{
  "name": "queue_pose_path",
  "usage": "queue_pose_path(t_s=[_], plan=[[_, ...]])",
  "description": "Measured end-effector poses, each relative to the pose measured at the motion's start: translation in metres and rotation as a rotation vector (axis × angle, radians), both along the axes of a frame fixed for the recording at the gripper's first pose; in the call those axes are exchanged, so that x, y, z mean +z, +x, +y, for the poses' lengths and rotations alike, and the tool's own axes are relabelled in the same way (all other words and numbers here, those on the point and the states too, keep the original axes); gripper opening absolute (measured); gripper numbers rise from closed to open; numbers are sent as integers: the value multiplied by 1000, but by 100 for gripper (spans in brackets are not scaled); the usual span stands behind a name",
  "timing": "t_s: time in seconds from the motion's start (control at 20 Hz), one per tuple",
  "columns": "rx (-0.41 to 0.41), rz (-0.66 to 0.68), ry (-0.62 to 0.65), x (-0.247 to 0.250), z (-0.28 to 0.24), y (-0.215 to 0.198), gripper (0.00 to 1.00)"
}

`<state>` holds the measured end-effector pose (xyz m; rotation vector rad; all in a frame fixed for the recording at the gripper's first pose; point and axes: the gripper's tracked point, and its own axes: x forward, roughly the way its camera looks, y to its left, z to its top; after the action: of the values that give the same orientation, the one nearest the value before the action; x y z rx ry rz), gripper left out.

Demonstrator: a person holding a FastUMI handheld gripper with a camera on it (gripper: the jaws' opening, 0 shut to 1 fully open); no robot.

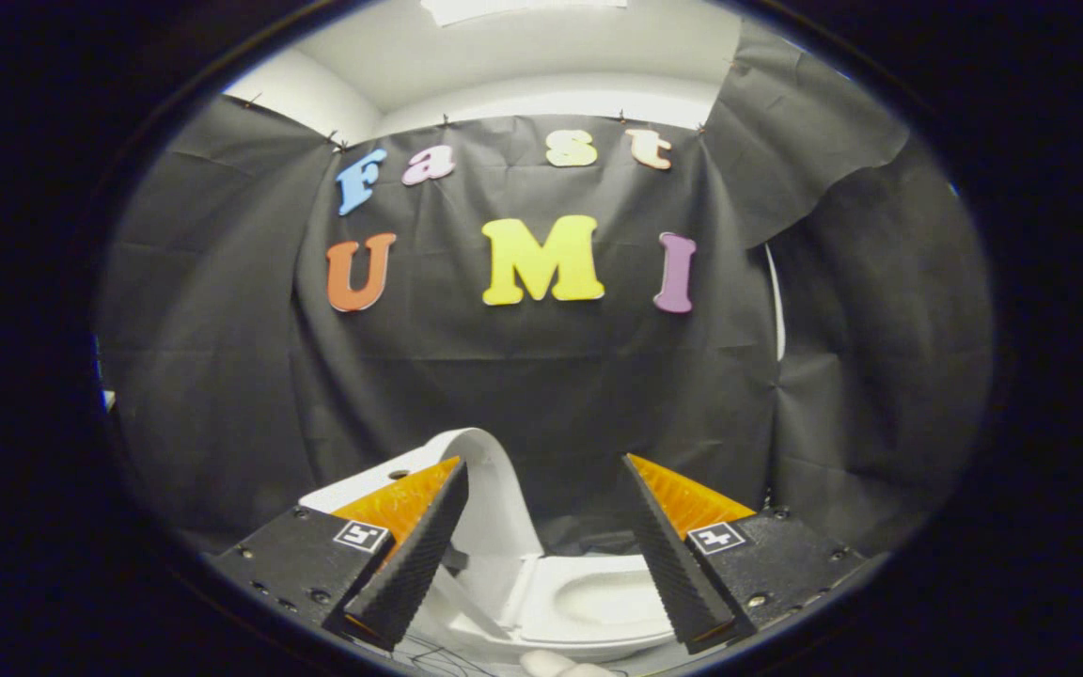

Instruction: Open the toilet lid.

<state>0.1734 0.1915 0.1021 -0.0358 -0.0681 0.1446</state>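
Already raised, the toilet lid [494, 498] stands near upright between and just beyond the gripper [541, 555] fingers, which sit spread apart, holding nothing. Its long axis runs roughly vertical, leaning slightly back toward the cistern [363, 489], above the exposed seat [598, 602]. Best practice, judging from this: withdraw gently, without nudging the lid forward.

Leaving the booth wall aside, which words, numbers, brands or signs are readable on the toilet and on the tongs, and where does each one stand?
Readable text: none.
Square marker on one finger of the open tongs: a black-and-white code pattern, no word.
Second square marker on the other finger: the same kind of pattern.
Toilet lid, raised, just beyond the fingers, and toilet seat: plain white, no writing visible.
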Motion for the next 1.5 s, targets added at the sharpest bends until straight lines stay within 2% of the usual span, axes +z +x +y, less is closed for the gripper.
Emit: queue_pose_path(t_s=[0.35, 0.7, 1.15, 1.5], plan=[[-66, 25, -52, -50, -106, -8, 100], [-141, 63, 11, -105, -182, -21, 100], [-163, 129, 11, -158, -219, -21, 100], [-169, 113, -1, -148, -224, -23, 100]])
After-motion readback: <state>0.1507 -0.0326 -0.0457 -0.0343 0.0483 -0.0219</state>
